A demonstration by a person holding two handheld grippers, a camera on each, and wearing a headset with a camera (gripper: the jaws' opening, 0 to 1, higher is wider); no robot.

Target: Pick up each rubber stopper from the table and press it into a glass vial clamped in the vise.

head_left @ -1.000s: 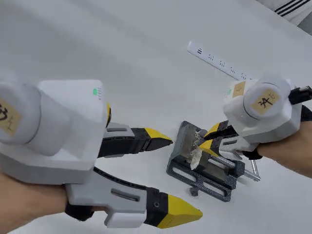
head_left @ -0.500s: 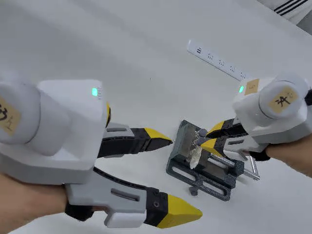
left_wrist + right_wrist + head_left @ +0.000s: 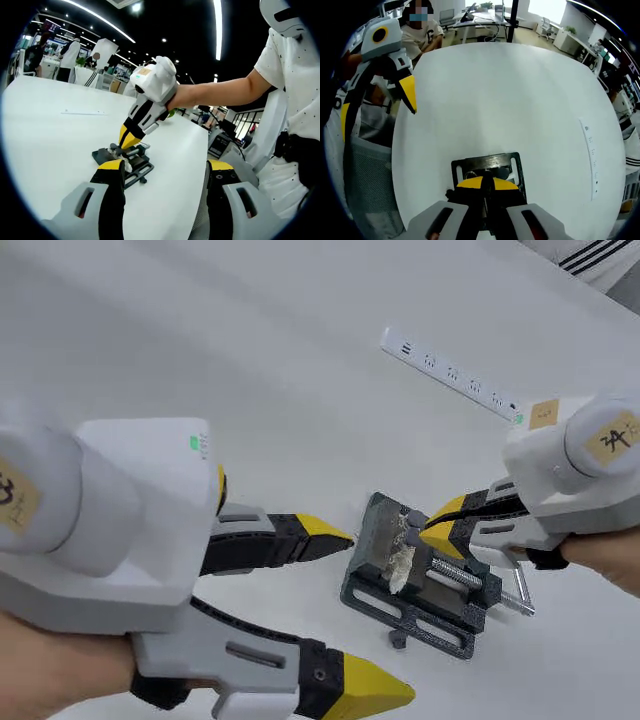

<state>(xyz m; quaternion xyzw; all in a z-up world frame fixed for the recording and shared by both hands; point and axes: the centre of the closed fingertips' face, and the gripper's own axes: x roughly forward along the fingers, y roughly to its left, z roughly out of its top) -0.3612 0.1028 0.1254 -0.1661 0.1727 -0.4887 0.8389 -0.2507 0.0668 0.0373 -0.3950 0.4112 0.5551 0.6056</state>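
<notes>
The right gripper (image 3: 428, 527), jaws pressed together, has drawn back from the vise (image 3: 425, 605) near the bench (image 3: 250, 360) edge. It leaves a grey stopper (image 3: 412, 519) atop the clamped vial (image 3: 399, 562), one insertion apparently done. The left gripper (image 3: 166, 167) hovers, jaws spread and empty.

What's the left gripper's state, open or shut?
Open. The left gripper shows a wide gap between its yellow-tipped jaws, with nothing held between them.

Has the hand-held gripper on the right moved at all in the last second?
Yes. The right hand-held gripper has drawn back rightward, away from the vise.
</notes>
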